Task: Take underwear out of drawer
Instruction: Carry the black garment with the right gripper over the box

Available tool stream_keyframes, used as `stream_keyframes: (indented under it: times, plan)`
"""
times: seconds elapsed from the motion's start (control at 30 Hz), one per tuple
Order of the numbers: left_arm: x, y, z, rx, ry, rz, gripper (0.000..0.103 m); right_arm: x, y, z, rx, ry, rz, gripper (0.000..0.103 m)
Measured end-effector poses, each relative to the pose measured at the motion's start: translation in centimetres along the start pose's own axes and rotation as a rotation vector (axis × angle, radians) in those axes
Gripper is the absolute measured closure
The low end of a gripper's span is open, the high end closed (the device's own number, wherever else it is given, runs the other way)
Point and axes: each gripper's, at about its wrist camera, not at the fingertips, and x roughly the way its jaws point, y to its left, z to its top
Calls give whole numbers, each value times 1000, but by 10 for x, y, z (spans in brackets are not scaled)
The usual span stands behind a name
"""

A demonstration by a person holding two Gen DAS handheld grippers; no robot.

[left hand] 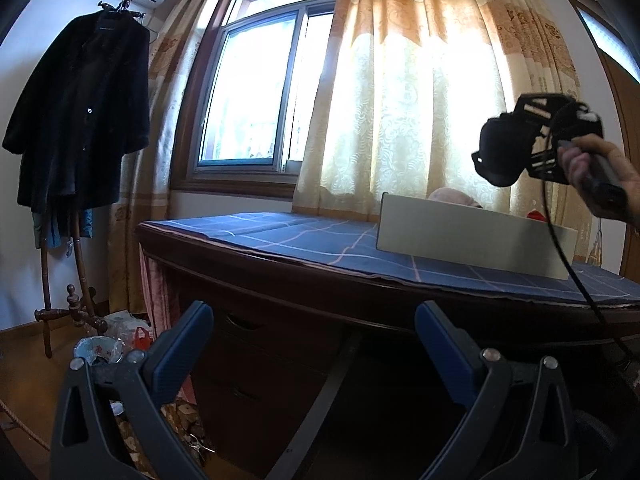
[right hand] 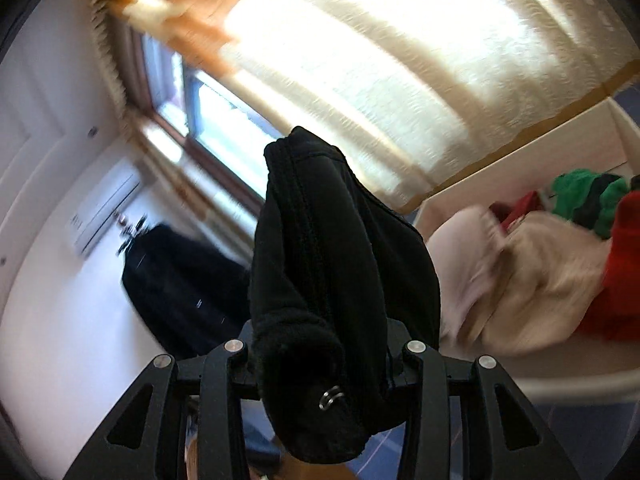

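1. Right wrist view: the right gripper (right hand: 320,344) is clamping a black garment (right hand: 340,248), which I am taking for the underwear; its pads are buried in the cloth, and the bundle is draping forward over the jaws and hanging a little below them.
2. Left wrist view is confirming it: the same black bundle (left hand: 500,148) is riding in the right gripper (left hand: 516,140), held up in the air above the white drawer box (left hand: 472,236) by a person's hand (left hand: 600,172). The garment is looking clear of the box rim.
3. The drawer box is sitting on the blue checked cloth (left hand: 304,236) covering the dark wooden desk (left hand: 280,292). Inside it, other clothes are lying loose: a beige piece (right hand: 532,280), something red (right hand: 624,256), something green (right hand: 580,196).
4. The left gripper (left hand: 316,344) is standing wide apart, holding nothing, low in front of the desk drawers.
5. Judgement on doing this step well: keeping the squeeze steady matters most, since soft cloth is prone to slipping out.
6. Carrying the bundle sideways away from the box before lowering seems wise, so no trailing hem is snagging the rim or dragging the beige piece along.
7. The black cable (left hand: 560,248) is crossing the box front; minding it during the carry looks sensible.
8. An open stretch of the checked cloth beside the box looks like a fair setting-down place.
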Motion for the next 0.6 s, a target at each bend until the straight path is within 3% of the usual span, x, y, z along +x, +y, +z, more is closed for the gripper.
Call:
stream_keyframes:
  times: [0.33, 0.6]
  plan:
    - [1, -2, 1, 10, 7, -4, 0, -6, -53, 54, 140, -140, -88, 61]
    - [1, -1, 1, 12, 8, -2, 0, -7, -83, 70, 212, -165, -160, 61]
